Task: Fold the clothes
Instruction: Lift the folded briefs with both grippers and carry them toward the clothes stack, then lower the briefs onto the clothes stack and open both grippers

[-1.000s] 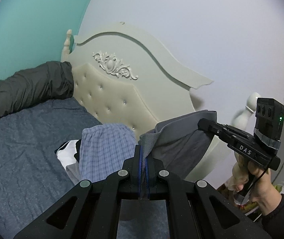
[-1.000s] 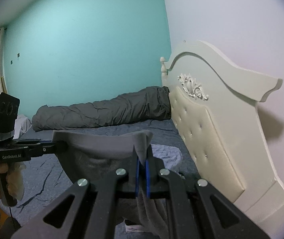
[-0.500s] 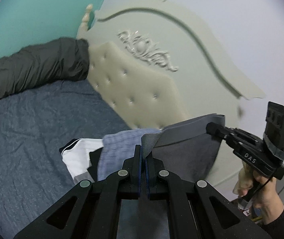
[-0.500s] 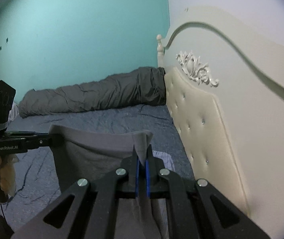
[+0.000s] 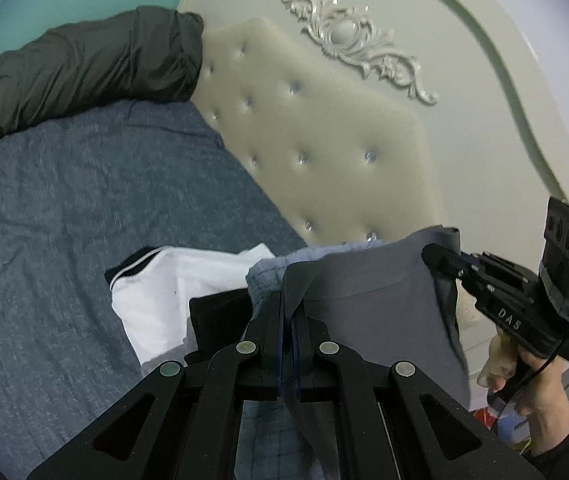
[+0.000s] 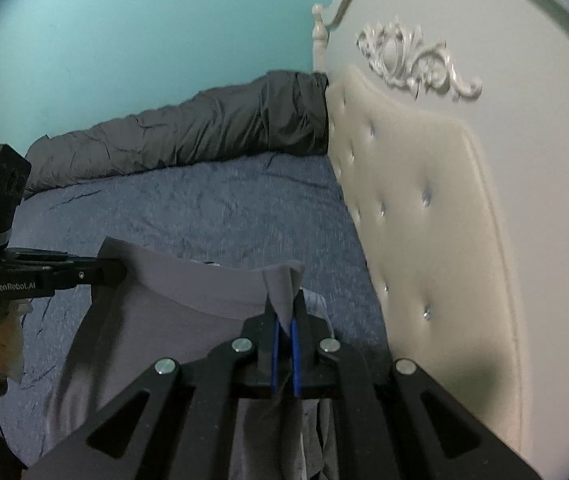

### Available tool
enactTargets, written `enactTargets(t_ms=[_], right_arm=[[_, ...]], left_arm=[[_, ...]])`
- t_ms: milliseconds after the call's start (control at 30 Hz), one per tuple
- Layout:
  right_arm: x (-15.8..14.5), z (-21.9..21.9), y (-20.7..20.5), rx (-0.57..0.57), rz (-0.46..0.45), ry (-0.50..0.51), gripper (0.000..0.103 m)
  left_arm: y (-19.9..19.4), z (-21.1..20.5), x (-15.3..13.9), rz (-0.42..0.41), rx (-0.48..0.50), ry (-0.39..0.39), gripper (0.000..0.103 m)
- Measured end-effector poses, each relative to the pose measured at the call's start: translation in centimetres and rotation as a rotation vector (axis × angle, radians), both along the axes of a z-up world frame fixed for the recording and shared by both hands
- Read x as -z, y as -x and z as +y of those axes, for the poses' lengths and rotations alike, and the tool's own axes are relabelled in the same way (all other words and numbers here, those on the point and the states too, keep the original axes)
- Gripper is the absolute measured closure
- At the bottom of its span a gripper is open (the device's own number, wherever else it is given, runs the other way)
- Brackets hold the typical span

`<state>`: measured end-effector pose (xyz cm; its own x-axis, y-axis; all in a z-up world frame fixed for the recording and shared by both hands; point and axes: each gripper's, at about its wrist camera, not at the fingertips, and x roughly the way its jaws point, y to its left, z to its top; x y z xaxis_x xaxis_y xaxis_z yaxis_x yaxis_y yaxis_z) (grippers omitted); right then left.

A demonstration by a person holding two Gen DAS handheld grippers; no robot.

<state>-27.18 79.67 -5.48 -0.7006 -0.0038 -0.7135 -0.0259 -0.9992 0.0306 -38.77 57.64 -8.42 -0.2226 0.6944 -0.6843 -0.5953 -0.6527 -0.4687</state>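
Observation:
A grey garment [image 5: 368,304] hangs stretched between my two grippers above the bed. My left gripper [image 5: 287,308] is shut on one top corner of it. My right gripper [image 6: 283,316] is shut on the other top corner; it also shows in the left wrist view [image 5: 440,258]. The garment shows in the right wrist view [image 6: 188,320], with my left gripper [image 6: 112,270] at its far corner. Under it lies a pile: a white garment with black trim [image 5: 172,284], a black piece [image 5: 220,320] and a blue checked garment [image 5: 268,272].
The bed has a blue-grey cover [image 5: 64,208]. A dark rolled duvet [image 6: 188,132] lies along the teal wall. A cream tufted headboard [image 5: 324,152] stands close on the right. Coloured items [image 5: 496,416] sit low beside the bed.
Both grippers have tilted down toward the bed with the grey garment still stretched between them. The headboard and the pile now fill more of both views.

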Motion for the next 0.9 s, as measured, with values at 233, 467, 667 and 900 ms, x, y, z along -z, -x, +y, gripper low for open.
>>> enactTargets(t_ms=[233, 467, 667, 900], right_arm=[[1.8, 1.8, 0.9, 0.074, -0.048, 0.085, 0.080], [0.6, 4.9, -2.1, 0.169, 0.027, 0.189, 0.070], [0.2, 4.8, -6.2, 0.129, 0.082, 0.269, 0.070], [1.7, 3.7, -10.6, 0.139, 0.096, 0.316, 0.070]], left_arm=[[0.4, 0.1, 2.3, -0.038, -0.013, 0.015, 0.089], [-0.5, -1.9, 1.0, 0.017, -0.045, 0.006, 0.048], [-2.9, -4.1, -0.1, 0.051, -0.029, -0.014, 0.048], [-8.3, -4.9, 0.0, 0.064, 0.028, 0.001, 0.048]])
